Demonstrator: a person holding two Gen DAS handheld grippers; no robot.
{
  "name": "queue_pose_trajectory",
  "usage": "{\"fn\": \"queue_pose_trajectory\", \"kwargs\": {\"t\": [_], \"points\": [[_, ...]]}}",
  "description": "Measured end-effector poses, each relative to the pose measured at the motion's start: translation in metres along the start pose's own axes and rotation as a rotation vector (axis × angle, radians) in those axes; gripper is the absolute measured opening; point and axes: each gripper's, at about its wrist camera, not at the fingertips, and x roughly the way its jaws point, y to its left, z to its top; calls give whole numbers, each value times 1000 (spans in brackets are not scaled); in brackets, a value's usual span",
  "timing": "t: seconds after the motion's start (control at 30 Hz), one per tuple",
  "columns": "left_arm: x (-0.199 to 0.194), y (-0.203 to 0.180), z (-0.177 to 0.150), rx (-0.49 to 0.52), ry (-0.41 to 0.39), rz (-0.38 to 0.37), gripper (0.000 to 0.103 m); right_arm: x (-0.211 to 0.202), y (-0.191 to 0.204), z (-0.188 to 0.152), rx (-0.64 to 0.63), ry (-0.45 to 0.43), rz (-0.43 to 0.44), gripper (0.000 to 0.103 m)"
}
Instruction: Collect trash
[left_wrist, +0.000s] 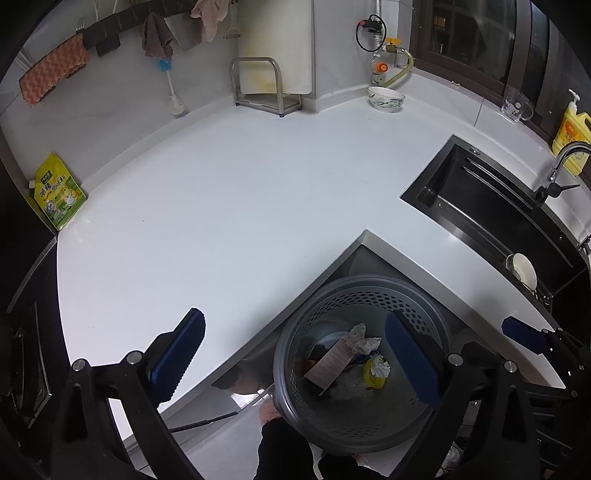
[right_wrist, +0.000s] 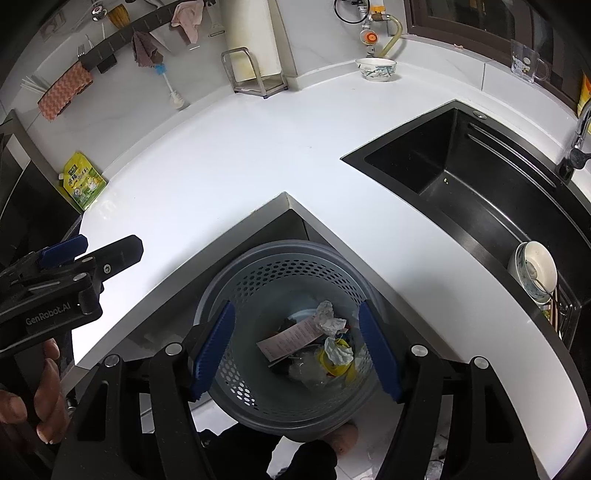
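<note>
The 2 grippers hang above a grey perforated bin (right_wrist: 295, 332) that stands on the floor in the inner corner of a white L-shaped counter (left_wrist: 229, 206); the trash (right_wrist: 317, 343) lies at the bottom of the bin, a crumpled white tissue, a printed paper slip, something yellow and some clear wrap, all heaped together. The left gripper (left_wrist: 295, 358) is spread wide and released, its blue pads bare, one over the counter edge and the other over the bin mouth, nothing between them; the right gripper (right_wrist: 297, 350) is also released and empty, its jaws apart straight over the bin opening with the heap visible through the gap. The visible counter appears bare of loose scraps; what stands on it, a yellow-green pouch (left_wrist: 59, 195), a patterned bowl (left_wrist: 386, 99), a clear mug (left_wrist: 517, 107) and a rack holding a cutting board (left_wrist: 273, 74), looks like household stock rather than waste, though that is a judgement. The drop step seems done or nearly so; to finish it well, both grippers should lift clear of the rim with jaws kept apart, so that no pad catches the bin wall or drags the paper back out; then the counter and the dark sink (right_wrist: 480, 184) deserve 1 slow look for leftovers before any new reach.
</note>
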Motion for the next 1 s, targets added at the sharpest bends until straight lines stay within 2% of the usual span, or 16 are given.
{"fn": "queue_pose_trajectory", "kwargs": {"t": [1.0], "points": [[3,0,0,15,15,28,96,-2,3,1,-3,-5,-10,67]]}}
